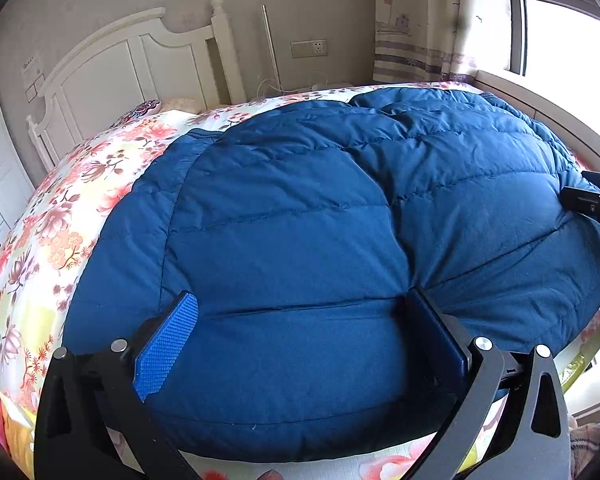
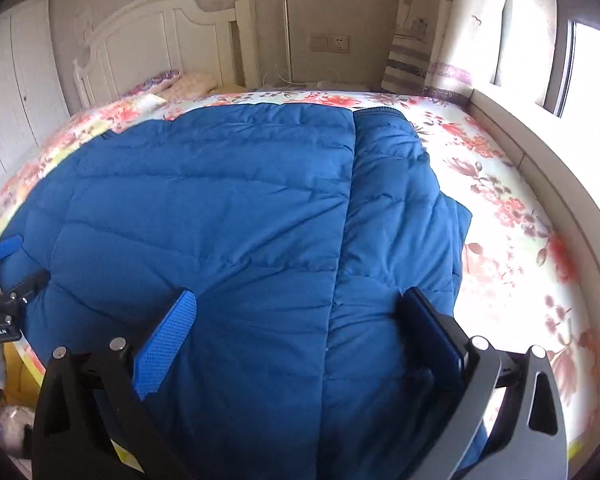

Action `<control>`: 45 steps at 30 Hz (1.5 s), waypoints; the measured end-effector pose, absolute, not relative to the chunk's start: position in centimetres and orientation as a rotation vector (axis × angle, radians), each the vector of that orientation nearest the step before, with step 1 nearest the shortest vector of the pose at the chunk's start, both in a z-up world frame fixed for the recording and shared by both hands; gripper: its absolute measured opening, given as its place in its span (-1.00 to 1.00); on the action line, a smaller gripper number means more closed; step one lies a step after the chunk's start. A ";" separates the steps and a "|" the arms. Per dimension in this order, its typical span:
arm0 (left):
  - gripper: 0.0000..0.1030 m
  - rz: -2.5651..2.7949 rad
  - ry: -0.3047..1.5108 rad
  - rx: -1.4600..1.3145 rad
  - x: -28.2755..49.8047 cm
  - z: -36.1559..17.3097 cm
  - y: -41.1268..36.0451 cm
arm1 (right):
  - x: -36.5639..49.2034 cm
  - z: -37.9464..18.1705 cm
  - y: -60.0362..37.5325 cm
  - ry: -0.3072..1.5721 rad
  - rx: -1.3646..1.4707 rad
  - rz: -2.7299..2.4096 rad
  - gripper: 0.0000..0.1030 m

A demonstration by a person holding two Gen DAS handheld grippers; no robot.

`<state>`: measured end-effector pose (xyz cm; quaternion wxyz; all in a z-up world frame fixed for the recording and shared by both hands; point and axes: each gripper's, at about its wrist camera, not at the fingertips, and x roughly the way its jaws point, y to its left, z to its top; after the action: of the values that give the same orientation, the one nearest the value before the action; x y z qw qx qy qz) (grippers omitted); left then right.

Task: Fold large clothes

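My left gripper (image 1: 300, 308) is spread wide, its blue pads resting down on the near hem of the blue puffer jacket (image 1: 320, 216) with nothing pinched between them. My right gripper (image 2: 300, 304) is equally released, straddling the jacket's near edge beside the folded-over panel. The jacket lies flat across the floral bedsheet (image 2: 500, 184), its far end toward the white headboard (image 1: 112, 64); a curtain (image 2: 440, 40) hangs beyond.

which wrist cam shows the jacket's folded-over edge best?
Right wrist. The folded edge of the blue puffer jacket runs clearly from top to bottom between the open right gripper. The left wrist view shows only a shallower crease on the jacket, near the open left gripper.
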<state>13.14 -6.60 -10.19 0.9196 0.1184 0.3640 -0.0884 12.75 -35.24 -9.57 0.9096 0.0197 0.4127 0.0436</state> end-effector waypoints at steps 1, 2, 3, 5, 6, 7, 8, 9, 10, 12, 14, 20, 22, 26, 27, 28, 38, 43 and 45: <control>0.91 -0.182 0.749 0.244 13.1 -10.2 -6.6 | 12.7 -9.2 -35.0 0.865 0.020 0.078 0.96; 0.91 -0.183 0.748 0.245 13.2 -10.2 -6.6 | 12.8 -8.5 -34.3 0.867 -0.014 0.048 0.94; 0.91 -0.183 0.744 0.244 13.1 -10.3 -6.5 | 13.0 -7.4 -33.6 0.845 -0.047 0.022 0.94; 0.91 -0.178 0.738 0.245 13.1 -10.4 -6.6 | 13.3 -4.9 -32.2 0.761 -0.056 0.051 0.95; 0.91 -0.175 0.736 0.246 13.1 -10.4 -6.7 | 13.9 -4.0 -31.4 0.738 -0.055 0.075 0.95; 0.91 -0.172 0.736 0.249 13.1 -10.4 -6.8 | 14.7 -3.4 -30.8 0.733 -0.067 0.085 0.95; 0.91 -0.172 0.736 0.251 13.1 -10.4 -6.8 | 16.0 -3.0 -29.7 0.736 -0.093 0.099 0.95; 0.91 -0.174 0.736 0.250 13.1 -10.5 -6.7 | 17.3 -2.9 -28.9 0.747 -0.111 0.109 0.95; 0.91 -0.176 0.736 0.249 13.1 -10.4 -6.7 | 19.2 -3.2 -27.8 0.773 -0.125 0.118 0.95; 0.91 -0.178 0.731 0.250 13.0 -10.5 -6.7 | 22.4 -4.0 -26.3 0.821 -0.124 0.135 0.95; 0.91 -0.180 0.730 0.250 13.0 -10.4 -6.7 | 25.5 -6.2 -25.0 0.900 -0.166 0.144 0.95; 0.91 -0.181 0.737 0.257 13.2 -8.2 -6.4 | 27.5 -9.7 -25.3 1.005 -0.103 0.202 0.96; 0.91 -0.179 0.657 0.272 13.9 -5.3 -6.4 | 27.1 -9.7 -25.0 0.990 -0.126 0.188 0.96; 0.91 -0.118 0.652 0.277 21.5 -1.5 -6.1 | 27.0 -9.5 -24.8 0.991 -0.125 0.186 0.96; 0.91 -0.070 0.666 0.289 24.0 -1.6 -5.8 | 27.0 -9.5 -24.9 0.991 -0.118 0.189 0.96; 0.91 -0.017 0.710 0.290 27.2 -2.4 -5.3 | 26.9 -9.5 -25.0 0.988 -0.112 0.192 0.96; 0.91 -0.020 0.956 0.093 34.0 -9.3 0.4 | 25.5 -6.9 -27.9 0.940 -0.064 0.213 0.93; 0.91 -0.007 0.954 0.103 34.0 -9.6 0.2 | 26.2 -7.6 -37.6 0.954 0.050 0.021 0.95; 0.91 0.004 0.948 0.130 34.0 -9.5 -0.4 | 26.6 -10.6 -39.4 1.012 0.162 0.055 0.95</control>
<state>33.98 -0.45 -9.55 0.8876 0.0626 0.4562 0.0021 26.55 -39.40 -10.56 0.8711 0.0773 0.4842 0.0265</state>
